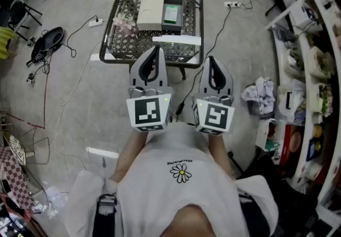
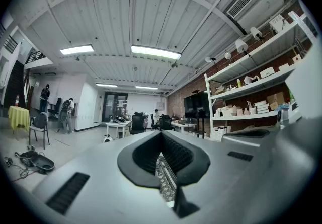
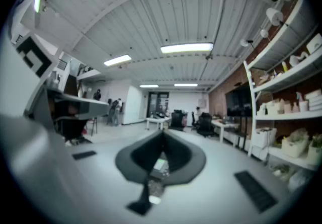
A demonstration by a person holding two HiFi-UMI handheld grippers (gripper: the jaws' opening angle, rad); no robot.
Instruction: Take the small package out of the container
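Left hand-held gripper (image 1: pixel 155 49): jaws together, empty, level.
Right hand-held gripper (image 1: pixel 212 61): same, empty.
Small package (image 1: pixel 171 13): green, inside dark container (image 1: pixel 172 27), 12 o'clock on surface (image 1: pixel 122 44).
Approach: likely best to open jaws before descending, pinch package only, lift straight up.

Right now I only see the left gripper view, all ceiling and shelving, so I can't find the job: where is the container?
Observer: On the black wire-mesh table ahead of the left gripper: a dark rectangular container beside a flat white box.
Operator: Anything in it?
Observer: A small green-and-white package lies inside.
Operator: And the right gripper?
Observer: The right gripper is beside the left, jaws shut on nothing.
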